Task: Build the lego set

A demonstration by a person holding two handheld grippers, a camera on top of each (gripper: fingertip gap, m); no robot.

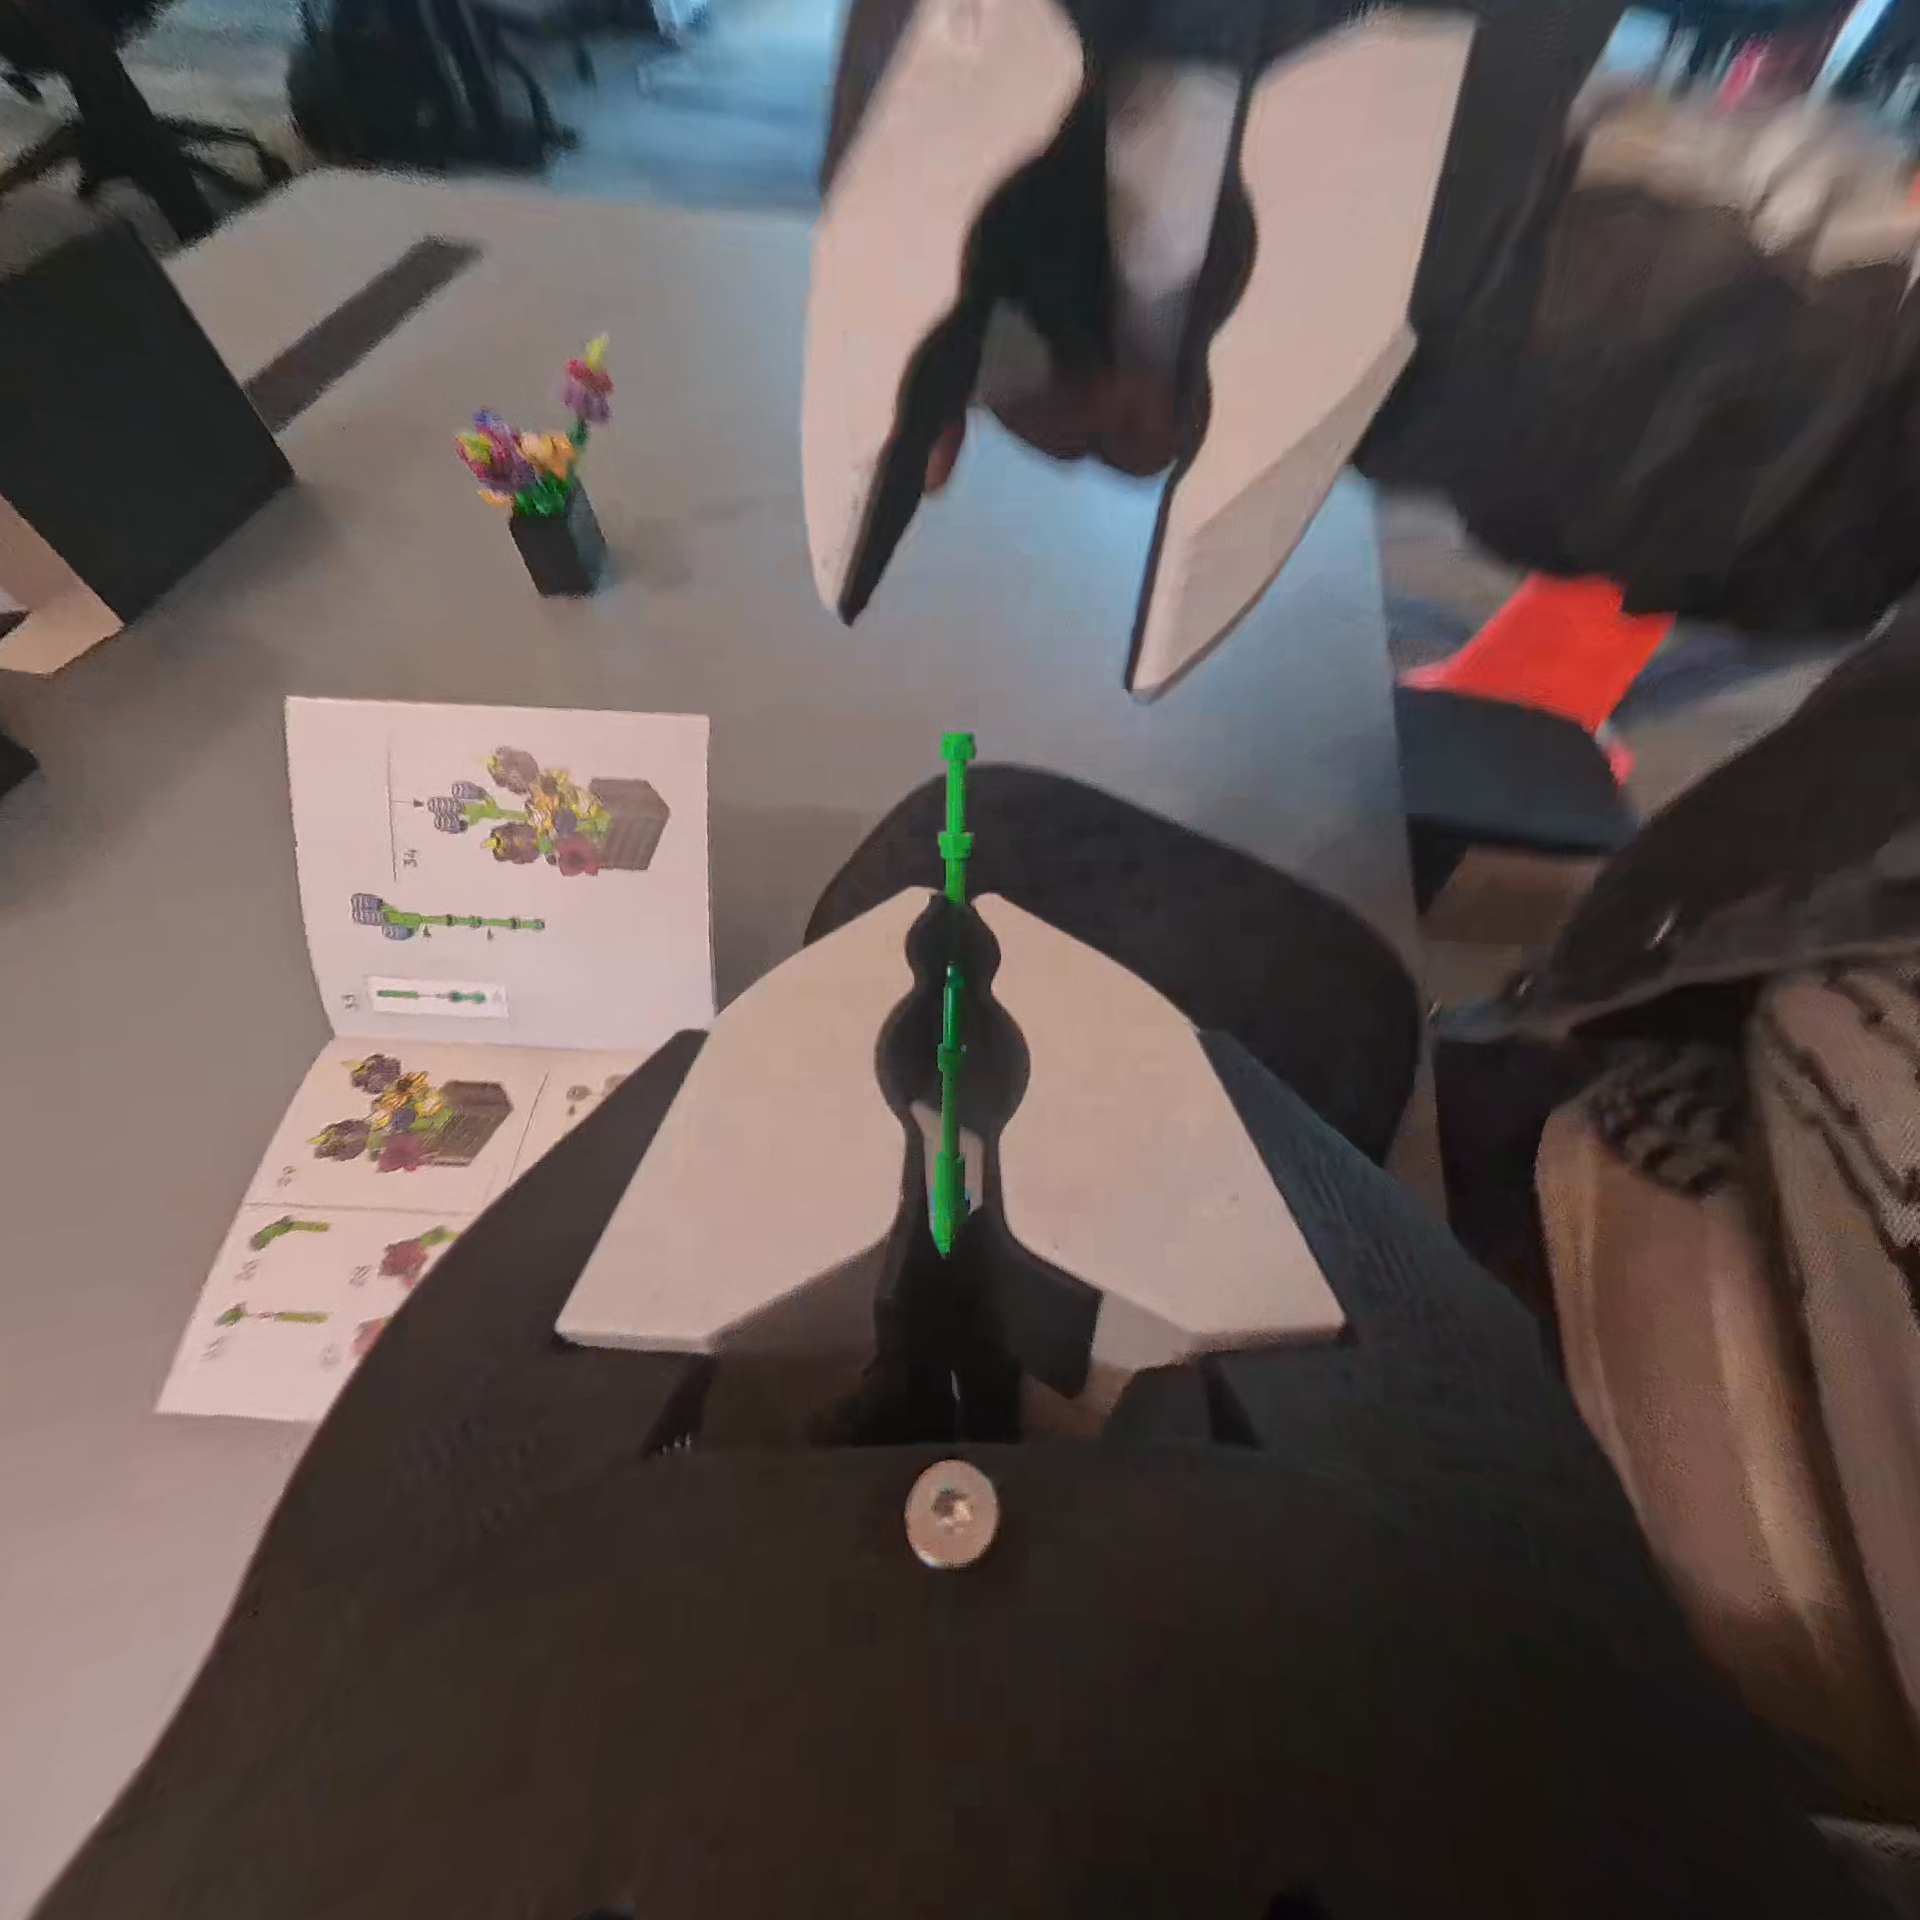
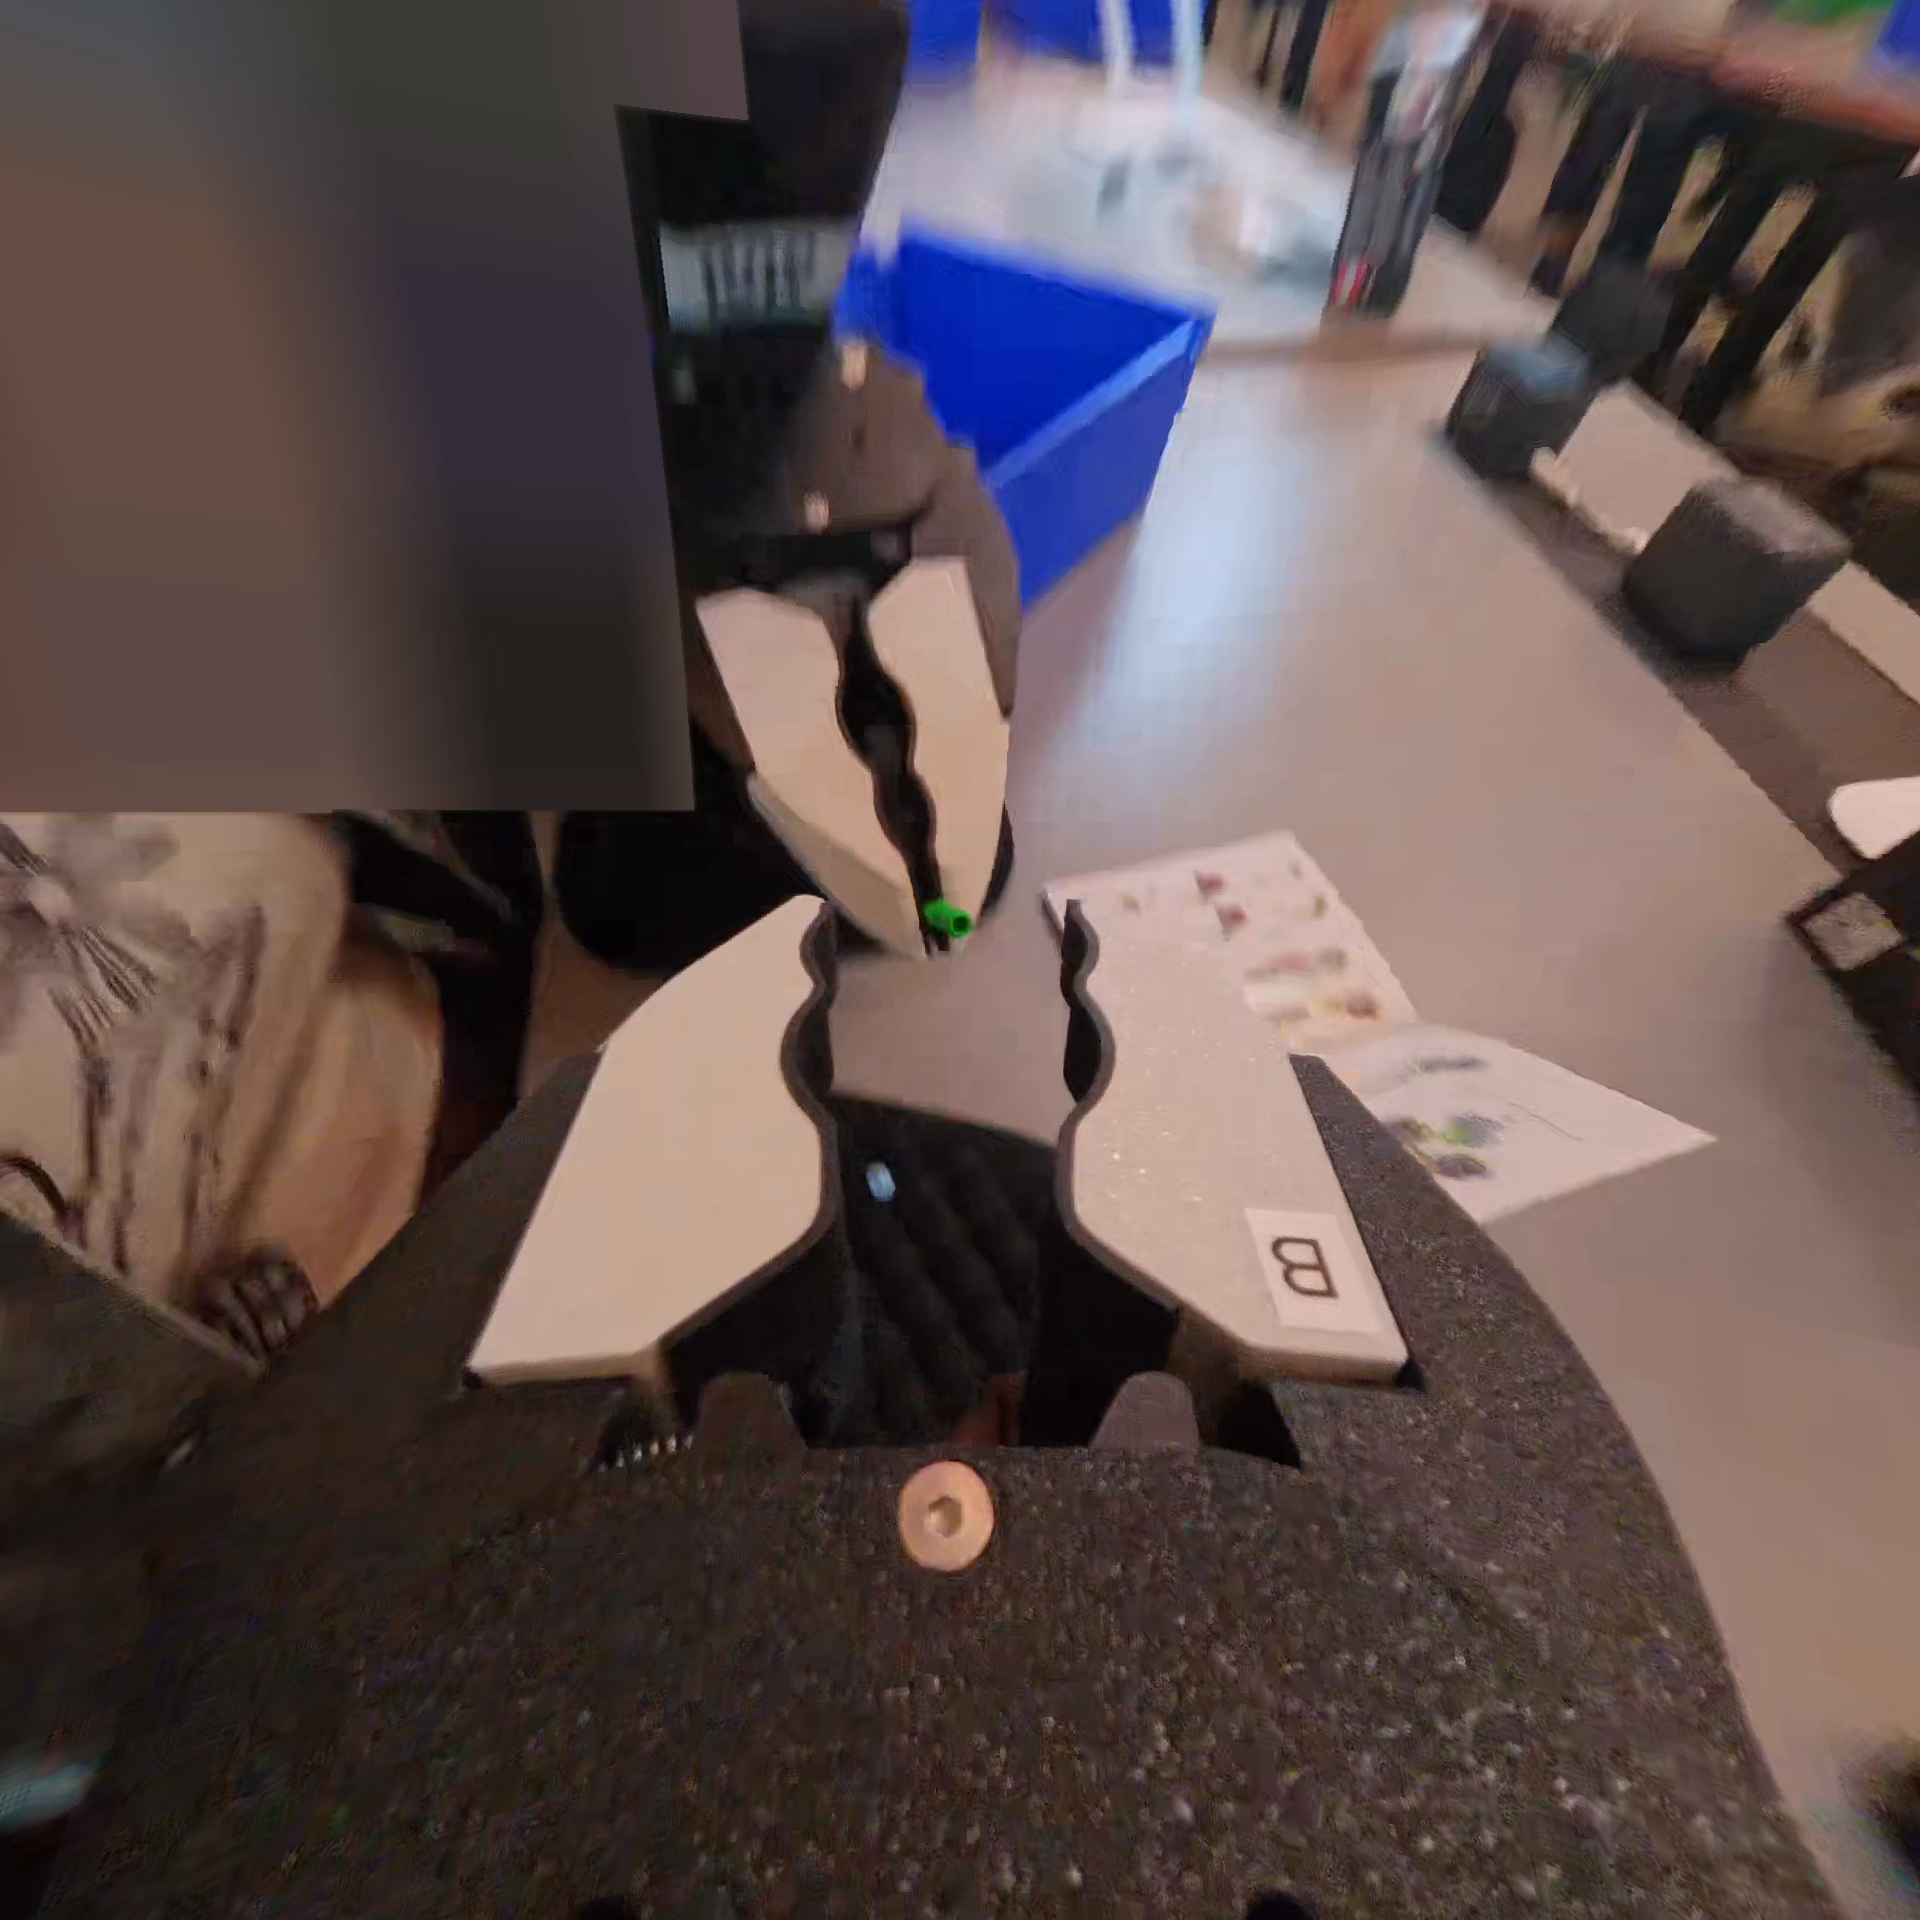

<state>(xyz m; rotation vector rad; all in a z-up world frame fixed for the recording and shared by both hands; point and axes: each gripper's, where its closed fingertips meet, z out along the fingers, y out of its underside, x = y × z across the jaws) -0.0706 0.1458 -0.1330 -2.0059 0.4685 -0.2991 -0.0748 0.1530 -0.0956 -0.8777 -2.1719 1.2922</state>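
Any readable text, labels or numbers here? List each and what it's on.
White sticker on the right gripper: one printed mark; I don't transcribe writing.
Instruction booklet: small step numbers by the drawings, blurred.
Green stem, flower pot: no writing visible.

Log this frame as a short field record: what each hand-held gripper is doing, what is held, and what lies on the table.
left hand-held gripper: shut on green stem, its tip poking out past the fingertips
right hand-held gripper: open, empty, facing the stem tip
instruction booklet: open on the grey table
flower pot model: upright beyond the booklet, flowers already in it
image quality: motion blur in both views
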